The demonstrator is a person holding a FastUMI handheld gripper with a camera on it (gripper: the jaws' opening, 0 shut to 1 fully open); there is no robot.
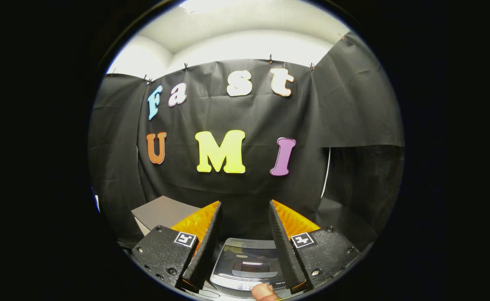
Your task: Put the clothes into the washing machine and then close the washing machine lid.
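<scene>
- Two jaws of the gripper (245, 217) stand well apart, holding nothing.
- Washing machine (245, 263) sits low between them, lid down.
- Fingertip (264, 292) shows by its front edge.
- Grey box (161, 211) stands beyond, left.

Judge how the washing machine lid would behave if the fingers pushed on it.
The lid looks like rigid glossy plastic, so probably stiff, and slippery under the fingers. It lies flat and closed, so it likely won't shift. The gripper hangs open above it, a fingertip nearby.
</scene>
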